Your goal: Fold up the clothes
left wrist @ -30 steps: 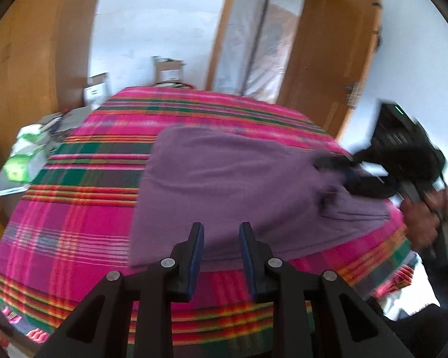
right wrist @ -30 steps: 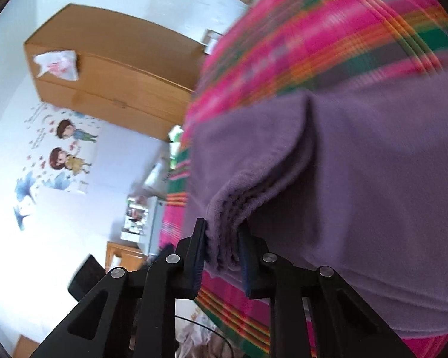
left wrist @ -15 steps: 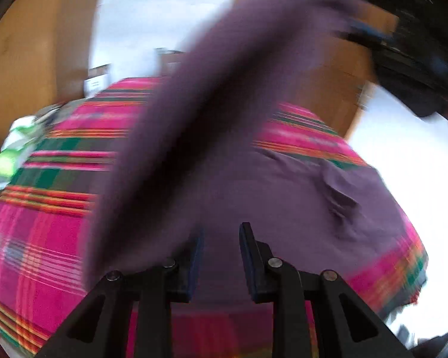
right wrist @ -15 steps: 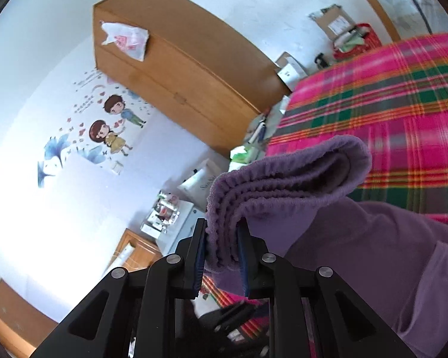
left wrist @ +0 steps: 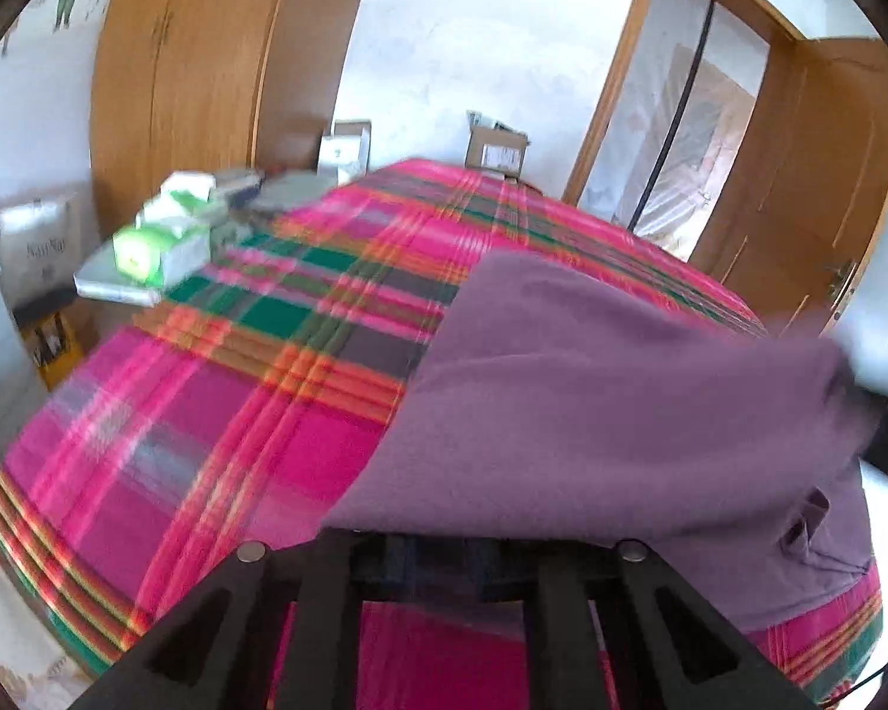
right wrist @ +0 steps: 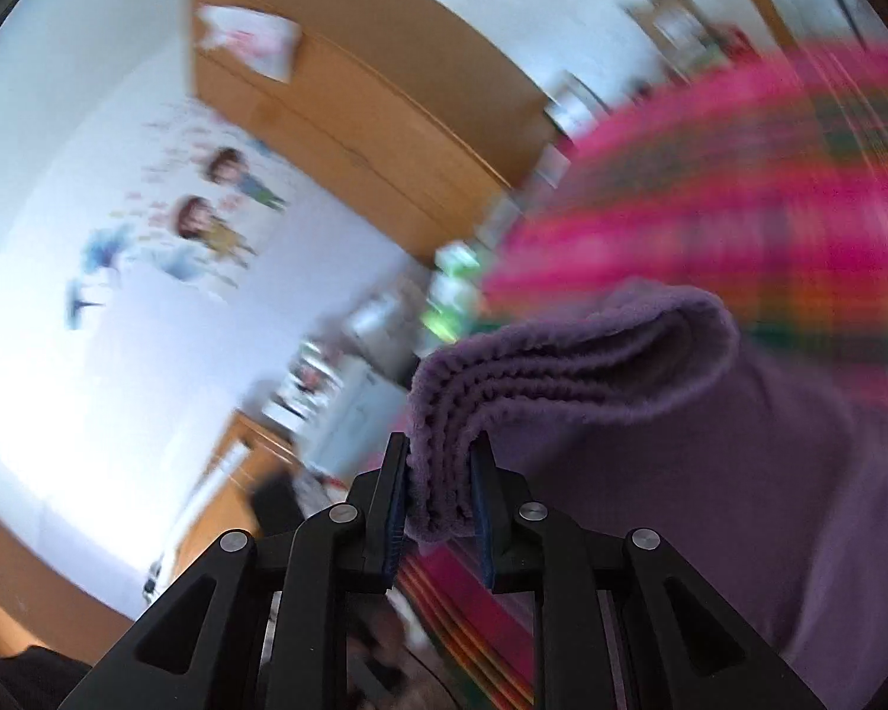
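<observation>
Right-hand item: right gripper [right wrist: 438, 488] fingers clamp a bunched edge of the purple garment [left wrist: 610, 414], raised over the plaid bedspread [left wrist: 254, 378]. Left gripper [left wrist: 438, 550]: fingertips buried under draped cloth, state indeterminable.

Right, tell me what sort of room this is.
Most likely a bedroom in a home: a bed under a plaid blanket, a tall wooden wardrobe, and cartoon stickers on the wall.

White walls, tall wooden wardrobe [left wrist: 195, 77], open wooden door [left wrist: 811, 177], cartoon wall stickers [right wrist: 219, 201], bright daylight
</observation>
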{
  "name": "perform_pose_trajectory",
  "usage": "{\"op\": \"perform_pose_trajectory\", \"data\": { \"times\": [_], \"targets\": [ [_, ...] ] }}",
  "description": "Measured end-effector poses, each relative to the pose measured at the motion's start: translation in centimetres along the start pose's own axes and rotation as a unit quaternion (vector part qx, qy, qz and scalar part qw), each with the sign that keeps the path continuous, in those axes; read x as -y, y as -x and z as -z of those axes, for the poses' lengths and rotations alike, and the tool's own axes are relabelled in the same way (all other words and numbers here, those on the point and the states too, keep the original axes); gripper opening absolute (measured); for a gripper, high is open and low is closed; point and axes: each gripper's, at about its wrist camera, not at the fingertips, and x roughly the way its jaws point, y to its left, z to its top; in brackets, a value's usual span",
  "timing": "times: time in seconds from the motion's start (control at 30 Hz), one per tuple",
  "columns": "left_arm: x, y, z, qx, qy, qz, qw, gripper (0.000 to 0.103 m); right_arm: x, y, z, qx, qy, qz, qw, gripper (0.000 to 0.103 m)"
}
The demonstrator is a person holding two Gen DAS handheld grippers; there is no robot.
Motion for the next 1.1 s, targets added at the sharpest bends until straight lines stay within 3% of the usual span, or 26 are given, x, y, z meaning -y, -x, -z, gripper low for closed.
{"op": "perform_pose_trajectory", "data": {
  "times": [0.07,0.17,0.27,0.4,0.5,0.6,0.67,0.7,0.73,0.8,0.87,0.97,1.1],
  "targets": [
    [-0.4,0.0,0.6,-0.003,0.001,0.017,0.9998,0.012,2.4,-0.5,1.6,-0.019,-0.034,0.005,0.999,0.02],
    [0.4,0.4,0.8,-0.012,-0.035,0.016,0.9992,0.012,6.0,-1.0,4.0,-0.044,-0.087,0.008,0.995,0.021],
    [0.7,1.1,1.0,-0.026,-0.054,0.028,0.9978,0.013,6.4,-0.6,4.1,-0.031,-0.097,0.002,0.995,0.028],
    [0.3,2.7,1.6,-0.053,-0.063,0.075,0.9939,0.013,6.9,0.4,3.1,-0.001,-0.116,0.014,0.993,0.033],
    [1.3,4.2,1.1,-0.036,-0.079,0.106,0.9906,0.013,7.3,0.6,2.6,0.007,-0.132,0.023,0.991,0.035],
    [2.3,5.7,0.5,-0.019,-0.096,0.137,0.9858,0.015,7.0,0.1,2.2,0.007,-0.118,0.045,0.992,0.035],
    [3.1,5.9,0.0,-0.01,-0.106,0.141,0.9842,0.017,6.2,0.1,1.7,0.011,-0.09,0.066,0.994,0.017],
    [3.6,5.6,-0.3,-0.006,-0.111,0.135,0.9845,0.017,5.9,0.3,1.5,0.016,-0.08,0.07,0.994,0.015],
    [3.9,5.3,-0.4,-0.006,-0.114,0.131,0.9848,0.017,5.5,0.7,1.3,0.023,-0.072,0.07,0.995,0.007],
    [4.5,4.2,-0.6,-0.014,-0.113,0.131,0.9848,0.017,4.8,1.5,0.6,0.041,-0.045,0.089,0.994,0.007],
    [5.0,3.2,-0.5,-0.026,-0.112,0.132,0.9846,0.017,5.3,1.3,0.5,0.026,-0.045,0.099,0.994,0.007],
    [5.9,2.0,-0.1,-0.045,-0.122,0.133,0.9826,0.017,6.2,1.6,1.3,0.012,-0.044,0.101,0.994,0.012],
    [7.8,1.3,0.4,-0.054,-0.153,0.139,0.977,0.017,5.2,4.2,3.1,0.032,-0.024,0.1,0.994,0.022]
  ]
}}
